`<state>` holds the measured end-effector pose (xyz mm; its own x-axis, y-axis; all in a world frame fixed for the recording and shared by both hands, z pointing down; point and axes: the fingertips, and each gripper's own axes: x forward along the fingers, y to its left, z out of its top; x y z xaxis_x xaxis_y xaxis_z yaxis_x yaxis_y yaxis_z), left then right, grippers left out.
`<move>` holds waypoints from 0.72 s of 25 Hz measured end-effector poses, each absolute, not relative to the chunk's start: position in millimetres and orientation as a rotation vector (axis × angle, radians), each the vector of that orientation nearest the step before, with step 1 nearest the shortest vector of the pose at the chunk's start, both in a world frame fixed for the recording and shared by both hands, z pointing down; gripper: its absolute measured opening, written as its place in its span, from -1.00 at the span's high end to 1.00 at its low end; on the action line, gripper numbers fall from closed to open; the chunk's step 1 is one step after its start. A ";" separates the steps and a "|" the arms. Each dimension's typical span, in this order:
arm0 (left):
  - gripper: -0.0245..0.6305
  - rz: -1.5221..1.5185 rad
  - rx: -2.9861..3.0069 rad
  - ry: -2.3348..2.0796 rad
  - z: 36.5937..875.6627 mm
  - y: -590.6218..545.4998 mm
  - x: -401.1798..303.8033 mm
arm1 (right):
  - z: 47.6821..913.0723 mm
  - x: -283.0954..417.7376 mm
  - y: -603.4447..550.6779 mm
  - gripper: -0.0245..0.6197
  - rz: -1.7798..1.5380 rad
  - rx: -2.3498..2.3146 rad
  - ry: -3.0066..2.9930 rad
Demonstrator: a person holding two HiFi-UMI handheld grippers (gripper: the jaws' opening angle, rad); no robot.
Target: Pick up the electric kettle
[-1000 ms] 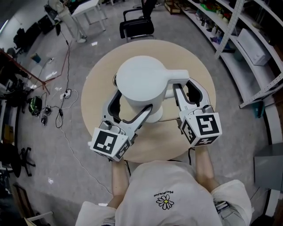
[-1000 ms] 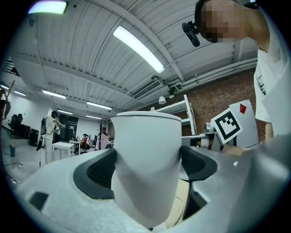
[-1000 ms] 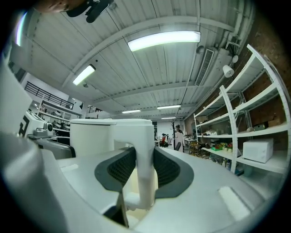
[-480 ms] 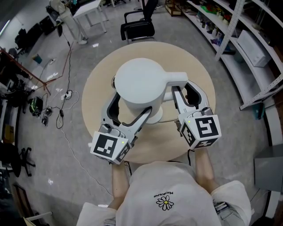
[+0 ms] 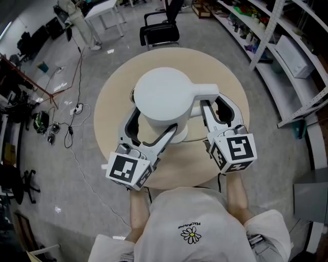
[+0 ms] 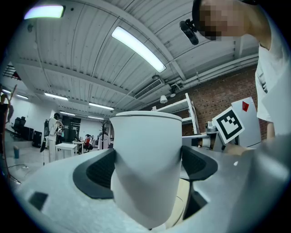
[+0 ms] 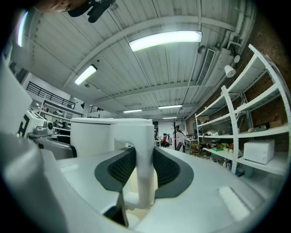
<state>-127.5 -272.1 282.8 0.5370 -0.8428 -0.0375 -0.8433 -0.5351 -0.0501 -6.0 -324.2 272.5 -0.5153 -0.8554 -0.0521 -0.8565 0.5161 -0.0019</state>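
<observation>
A white electric kettle (image 5: pixel 164 94) stands over the round beige table (image 5: pixel 115 87), with its handle (image 5: pixel 205 92) pointing right. My left gripper (image 5: pixel 148 125) is shut on the kettle's body (image 6: pixel 145 159), and its dark pads (image 6: pixel 97 173) press on both sides. My right gripper (image 5: pixel 214 105) is shut on the upright handle (image 7: pixel 144 159), with the kettle body (image 7: pixel 95 136) just beyond. Both grippers point level. A white rounded base part (image 5: pixel 178 134) shows under the kettle. I cannot tell whether the kettle touches the table.
A black chair (image 5: pixel 159 30) stands behind the table. Metal shelving (image 5: pixel 287 46) with boxes runs along the right. Cables and a power strip (image 5: pixel 74 110) lie on the grey floor at the left. A white table (image 5: pixel 105 13) is at the far back.
</observation>
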 end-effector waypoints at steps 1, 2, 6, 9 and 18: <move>-0.50 0.016 -2.701 1.480 282.3 -272.1 -127.3 | 272.1 -5.7 -323.9 0.53 0.036 -1.524 2.692; -0.50 0.021 -2.703 1.478 281.8 -272.2 -127.3 | 271.6 -5.4 -323.7 0.53 0.036 -1.525 2.690; -0.50 0.030 -2.706 1.475 282.2 -273.3 -127.9 | 270.1 -6.0 -323.9 0.53 0.053 -1.532 2.685; -0.50 0.030 -2.710 1.476 284.4 -273.4 -125.1 | 271.3 -3.1 -323.7 0.53 0.052 -1.538 2.682; -0.50 0.028 -2.711 1.479 284.4 -273.0 -121.0 | 272.2 1.0 -323.0 0.53 0.034 -1.534 2.679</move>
